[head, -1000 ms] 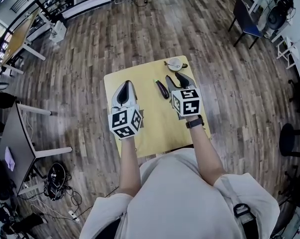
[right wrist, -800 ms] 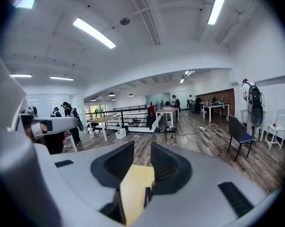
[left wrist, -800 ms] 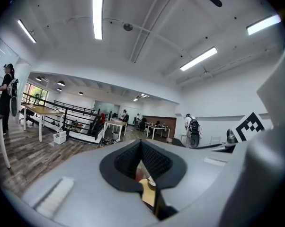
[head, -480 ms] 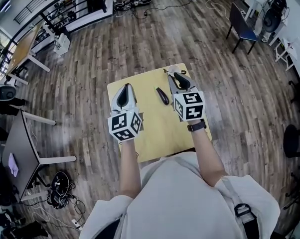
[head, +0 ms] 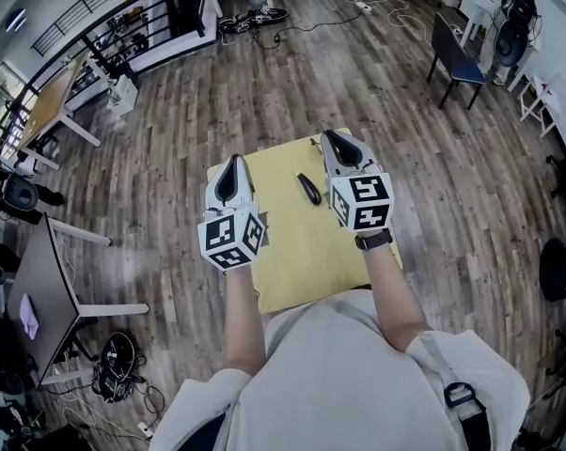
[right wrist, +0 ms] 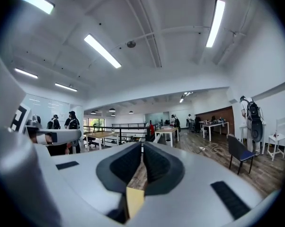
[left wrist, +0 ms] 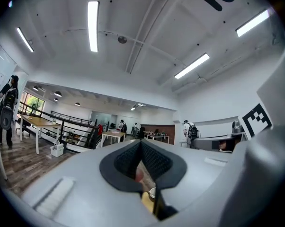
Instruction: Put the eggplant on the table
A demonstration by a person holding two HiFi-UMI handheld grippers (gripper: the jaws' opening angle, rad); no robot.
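Observation:
A dark purple eggplant [head: 308, 188] lies on the small yellow table [head: 297, 242], between my two grippers and apart from both. My left gripper [head: 233, 162] is held above the table's left side, shut and empty; its pads meet in the left gripper view [left wrist: 140, 143]. Over the table's far right corner my right gripper [head: 333, 137] has just been closing and now stands shut, with nothing between its pads [right wrist: 142, 144]. Both grippers point level into the room. A strip of yellow table [right wrist: 134, 200] shows under the right jaws.
The table stands on a wooden plank floor [head: 264, 73]. A blue chair [head: 457, 40] is at the far right, a dark desk [head: 34, 280] at the left, cables [head: 114, 369] beside it. A small white cup [left wrist: 153, 193] shows below the left jaws.
Both grippers have risen above the table. The right jaws have gone from open to shut with nothing in them. The eggplant has stayed lying on the table.

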